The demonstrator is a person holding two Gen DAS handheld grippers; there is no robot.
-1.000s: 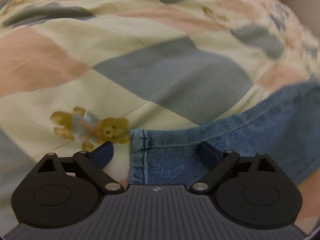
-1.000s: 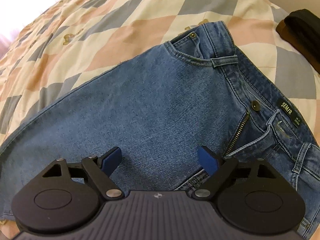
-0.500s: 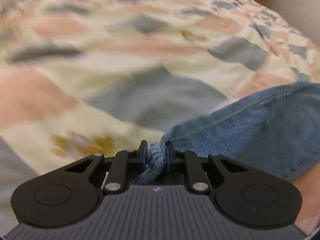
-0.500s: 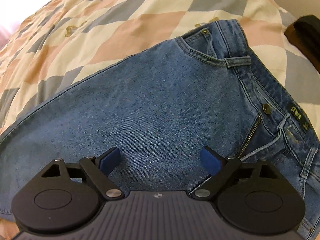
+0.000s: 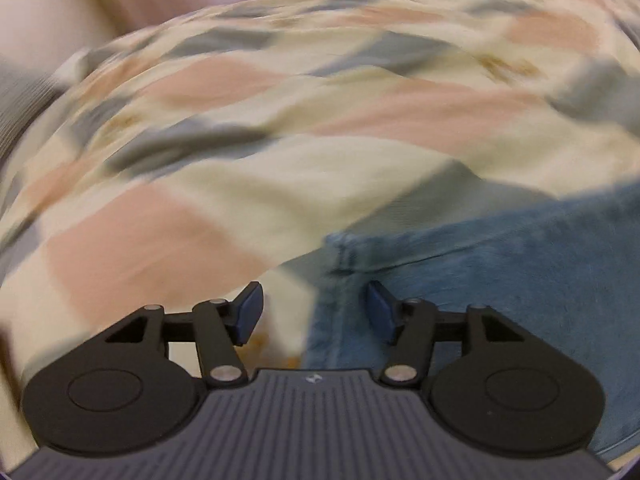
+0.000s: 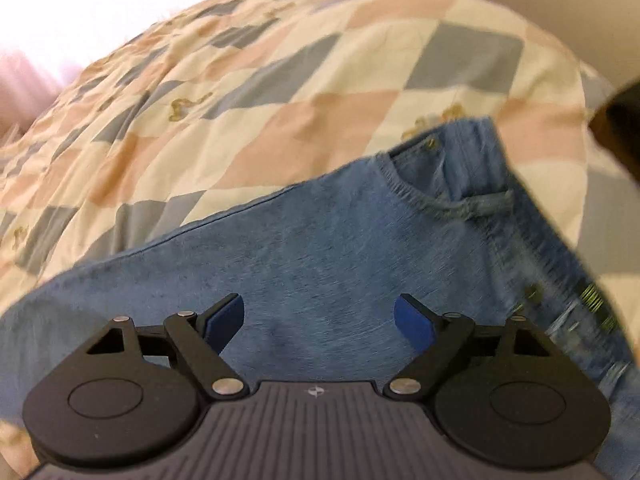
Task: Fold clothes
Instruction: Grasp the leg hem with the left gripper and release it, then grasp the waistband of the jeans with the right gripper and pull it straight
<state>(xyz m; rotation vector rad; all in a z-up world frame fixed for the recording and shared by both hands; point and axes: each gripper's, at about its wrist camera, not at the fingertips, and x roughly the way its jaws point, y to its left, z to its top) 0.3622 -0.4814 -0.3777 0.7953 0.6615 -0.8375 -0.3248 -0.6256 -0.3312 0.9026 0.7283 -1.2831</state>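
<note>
Blue jeans [image 6: 340, 248] lie flat on a checked bedspread [image 6: 240, 80]. In the right wrist view the thigh fills the middle, with the front pocket and waistband [image 6: 532, 236] at the right. My right gripper [image 6: 319, 318] is open just above the thigh, nothing between its fingers. The left wrist view is blurred; the hem end of a jeans leg [image 5: 480, 264] lies at lower right on the bedspread [image 5: 280, 140]. Over the hem corner my left gripper [image 5: 315, 312] stands open, its blue pads on either side of the leg's seam edge, not holding it.
A dark folded garment [image 6: 624, 120] sits at the right edge of the bed. A bright curtain or window [image 6: 80, 8] lies beyond the far side. The pastel checked cover [image 5: 140, 240] spreads left of the jeans, and a pale wall [image 5: 40, 8] shows at upper left.
Half a second ago my left gripper was shut on the bunched hem; now it is open and the hem lies flat. The right gripper stayed open and shifted slightly over the thigh.
</note>
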